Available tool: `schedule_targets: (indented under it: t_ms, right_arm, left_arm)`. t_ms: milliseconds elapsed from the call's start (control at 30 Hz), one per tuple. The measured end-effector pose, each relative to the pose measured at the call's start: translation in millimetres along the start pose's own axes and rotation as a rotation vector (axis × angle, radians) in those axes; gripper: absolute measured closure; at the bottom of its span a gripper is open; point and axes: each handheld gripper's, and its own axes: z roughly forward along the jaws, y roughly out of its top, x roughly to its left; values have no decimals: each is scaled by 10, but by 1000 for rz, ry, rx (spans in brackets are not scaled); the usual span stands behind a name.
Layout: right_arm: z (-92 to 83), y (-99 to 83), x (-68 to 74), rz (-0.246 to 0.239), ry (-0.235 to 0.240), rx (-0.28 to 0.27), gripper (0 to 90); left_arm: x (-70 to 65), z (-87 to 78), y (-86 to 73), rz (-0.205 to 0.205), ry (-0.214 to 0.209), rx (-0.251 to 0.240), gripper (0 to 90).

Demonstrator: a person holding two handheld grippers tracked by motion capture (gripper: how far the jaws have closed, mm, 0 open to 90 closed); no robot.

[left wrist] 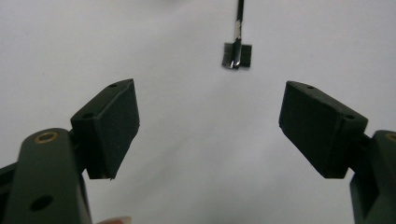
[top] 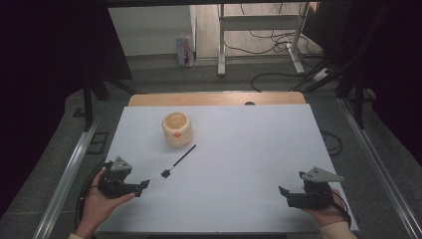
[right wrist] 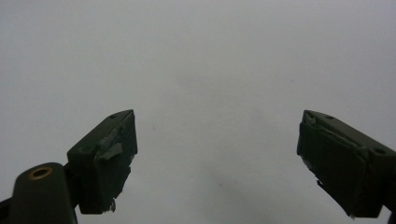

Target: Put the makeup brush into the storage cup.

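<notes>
Left claw (left wrist: pixel 210 126) agape, black stick (left wrist: pixel 238 42) just ahead

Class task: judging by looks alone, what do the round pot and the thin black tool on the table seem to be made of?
Pot: probably glazed ceramic or pale wood; cream, smooth, thick-walled, rounded, with a small orange mark on its front. The look leaves it open.
Tool: dark thin rod with a bright glint near its flat square head, suggesting metal or glossy plastic; the head looks matte black.

The black tool's (left wrist: pixel 237 51) handle is cut off at top.
</notes>
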Motion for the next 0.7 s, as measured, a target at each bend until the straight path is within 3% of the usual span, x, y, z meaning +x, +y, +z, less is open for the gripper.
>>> schedule_targets:
  t_ms: [267, 700]
  right_arm:
    - [-9, -3, 1, 6, -4, 2, 126]
    - [-15, -11, -2, 3, -8, 3, 127]
  left_arm:
    - [6, 7, 183, 19, 8, 12, 210]
    - [-28, 188, 401, 52, -7, 55, 214]
